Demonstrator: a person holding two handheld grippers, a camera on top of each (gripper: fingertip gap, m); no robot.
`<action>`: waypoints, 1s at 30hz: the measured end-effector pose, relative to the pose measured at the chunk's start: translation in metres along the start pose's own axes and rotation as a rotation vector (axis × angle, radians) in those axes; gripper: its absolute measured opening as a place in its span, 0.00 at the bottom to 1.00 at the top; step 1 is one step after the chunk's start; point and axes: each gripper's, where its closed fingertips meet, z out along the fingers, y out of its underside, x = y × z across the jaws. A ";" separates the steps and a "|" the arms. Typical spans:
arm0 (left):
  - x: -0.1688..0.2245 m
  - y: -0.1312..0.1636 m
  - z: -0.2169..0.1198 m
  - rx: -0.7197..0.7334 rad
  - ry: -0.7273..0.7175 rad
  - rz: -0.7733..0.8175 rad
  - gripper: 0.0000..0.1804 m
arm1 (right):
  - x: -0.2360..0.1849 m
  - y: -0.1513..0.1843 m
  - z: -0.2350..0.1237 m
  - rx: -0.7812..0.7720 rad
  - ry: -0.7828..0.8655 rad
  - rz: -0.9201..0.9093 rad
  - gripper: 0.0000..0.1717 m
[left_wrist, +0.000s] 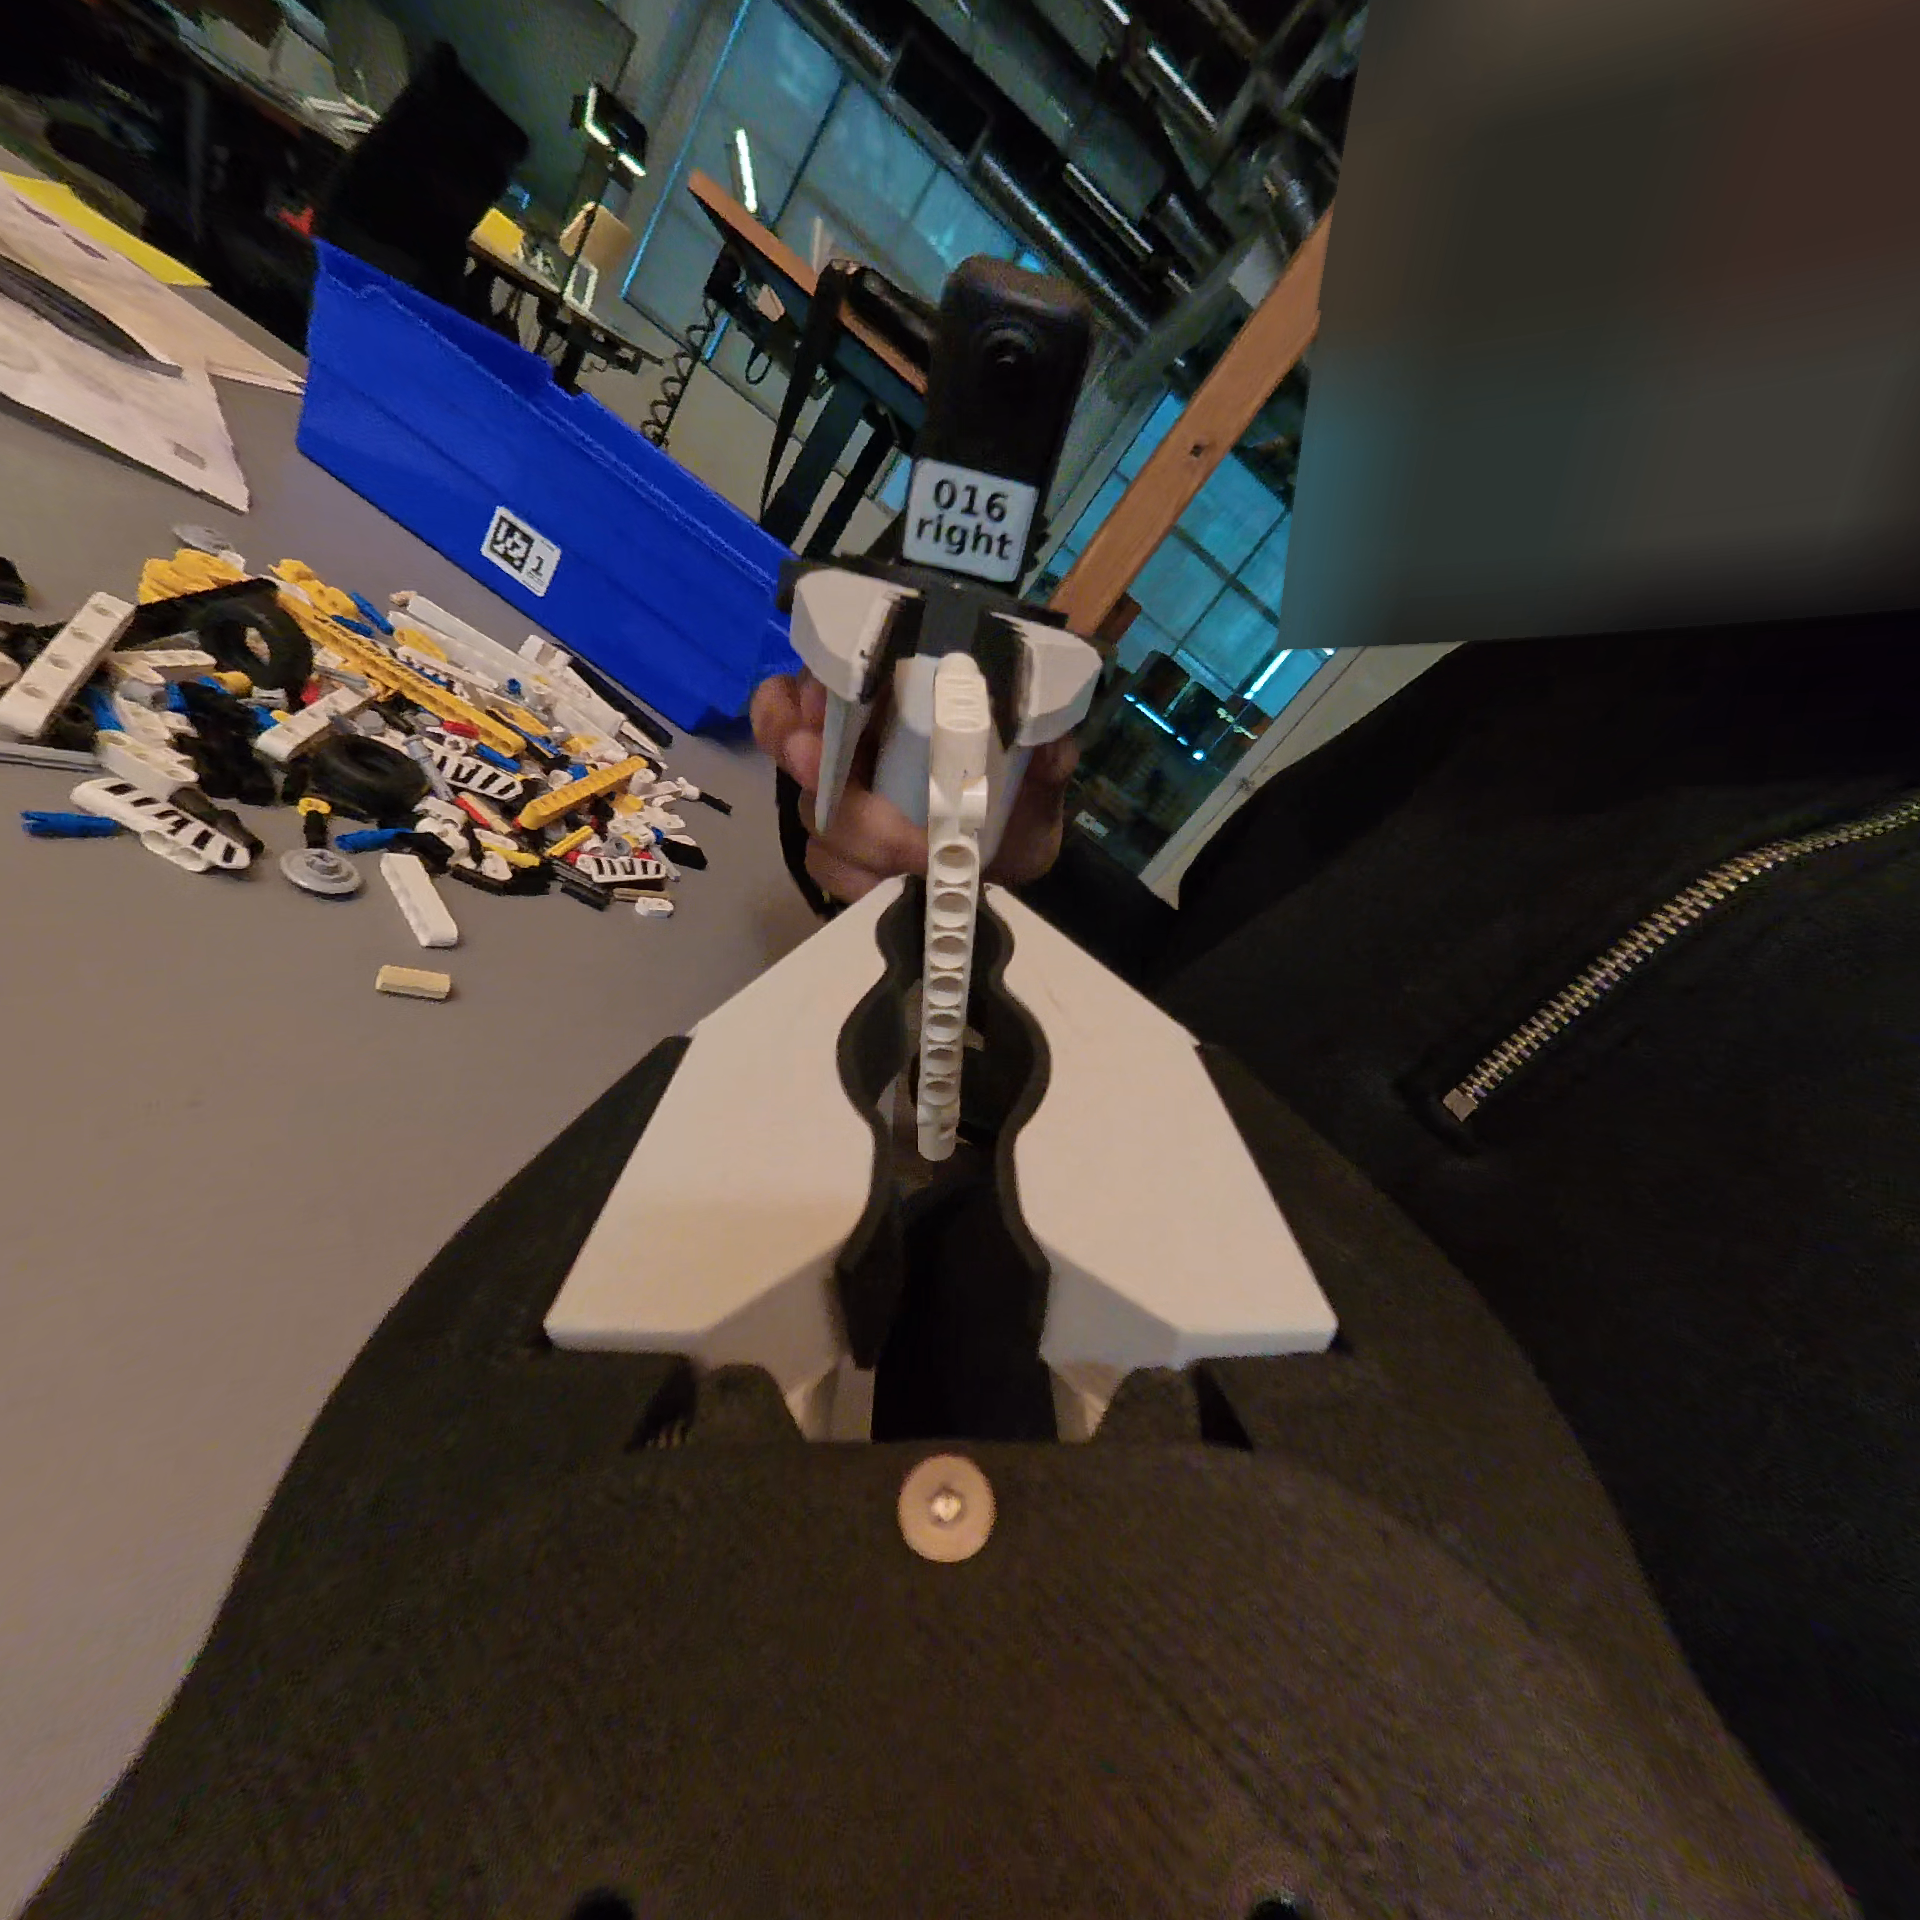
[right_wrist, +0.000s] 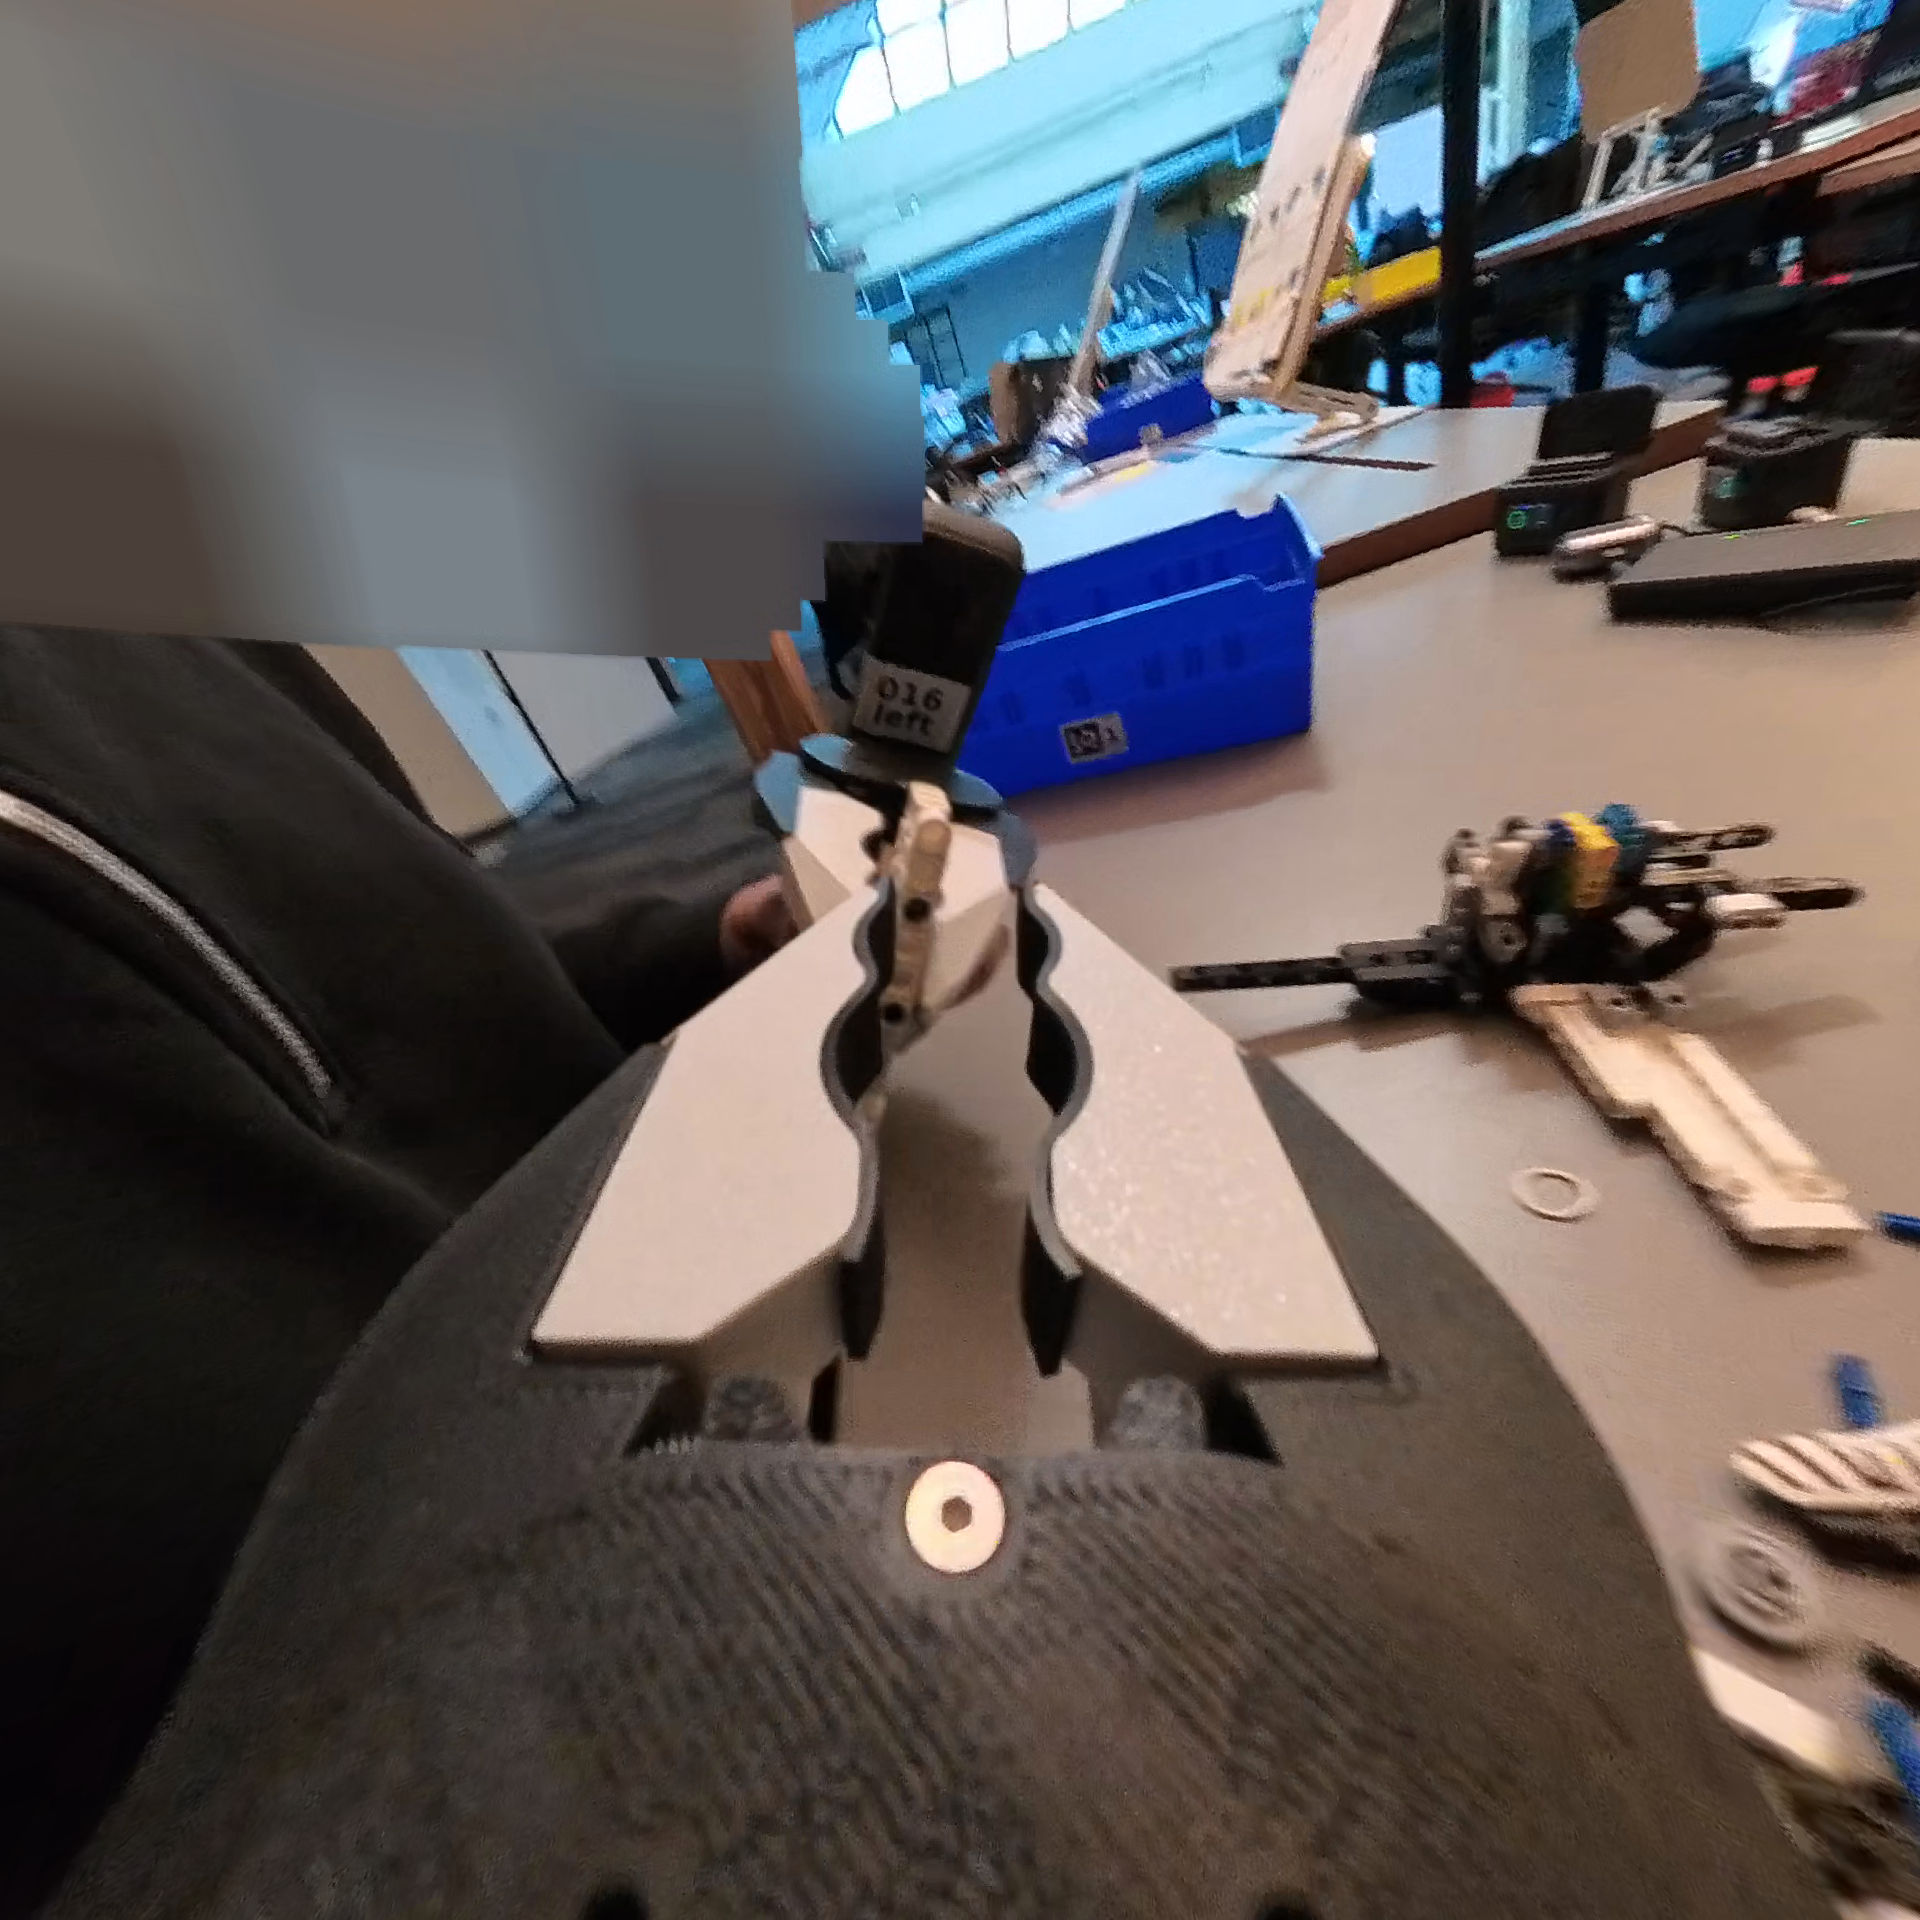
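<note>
A white beam (left_wrist: 948, 997) is clamped in the left gripper (left_wrist: 945, 914). The right gripper (right_wrist: 951, 935), jaws apart, is beside it. A parts pile (left_wrist: 343, 727) is shown only in the left view, a model (right_wrist: 1558, 914) only in the right.

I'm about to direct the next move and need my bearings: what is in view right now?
Beam: one, white, perforated, clamped in the left gripper, its far end between the right gripper's fingers.
Loose building pieces: many, white, yellow, black and blue, heaped on the table.
Bin: one, blue, behind the heap.
Papers: several, pale, at the far left.
Part-built model: one, mostly black, to the right.
Table: one, grey.
Jacket: one, black, zipped, worn by the person.
Left gripper: shut on the beam.
Right gripper: open; one pad is clear of the beam.
</note>
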 end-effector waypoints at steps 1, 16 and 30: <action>0.001 0.001 0.002 0.003 0.013 -0.004 0.02 | -0.004 0.000 0.004 0.031 -0.026 0.035 0.13; -0.011 -0.018 -0.002 0.133 -0.028 -0.046 0.02 | 0.002 0.012 0.010 0.041 -0.026 0.196 0.03; -0.031 -0.030 -0.001 0.335 -0.138 -0.239 0.03 | 0.028 0.005 0.003 0.234 -0.006 0.492 0.03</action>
